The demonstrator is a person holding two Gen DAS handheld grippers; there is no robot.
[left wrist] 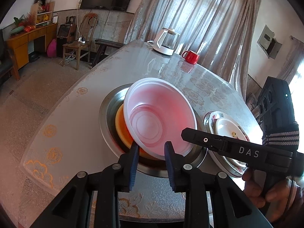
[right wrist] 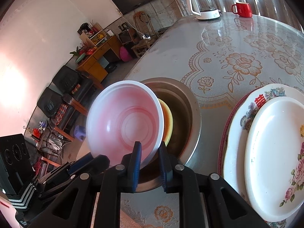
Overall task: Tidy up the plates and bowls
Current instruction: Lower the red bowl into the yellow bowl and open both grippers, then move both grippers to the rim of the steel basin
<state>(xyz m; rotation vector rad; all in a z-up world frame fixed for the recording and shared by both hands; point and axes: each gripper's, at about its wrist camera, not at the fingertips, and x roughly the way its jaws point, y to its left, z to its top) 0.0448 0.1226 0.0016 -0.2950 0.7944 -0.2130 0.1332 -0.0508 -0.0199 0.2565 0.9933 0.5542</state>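
A translucent white plastic bowl [left wrist: 159, 119] with a pink tint is held tilted over a steel basin [left wrist: 108, 112] that holds an orange bowl [left wrist: 121, 129]. My left gripper [left wrist: 151, 148] and my right gripper [right wrist: 150, 149] each have the bowl's near rim between their blue pads. The bowl [right wrist: 125, 121], the orange bowl [right wrist: 168, 121] and the basin [right wrist: 190, 112] also show in the right wrist view. The right gripper's body [left wrist: 237, 150] shows in the left wrist view, just right of the bowl. A stack of flowered plates [right wrist: 269, 152] lies right of the basin.
The round table [right wrist: 228, 60] has a lace cloth under glass. A white kettle [left wrist: 165, 41] and a red mug [left wrist: 191, 57] stand at its far side. The plate stack [left wrist: 228, 129] sits close to the basin's right rim. Chairs and a cabinet stand beyond the table's left edge.
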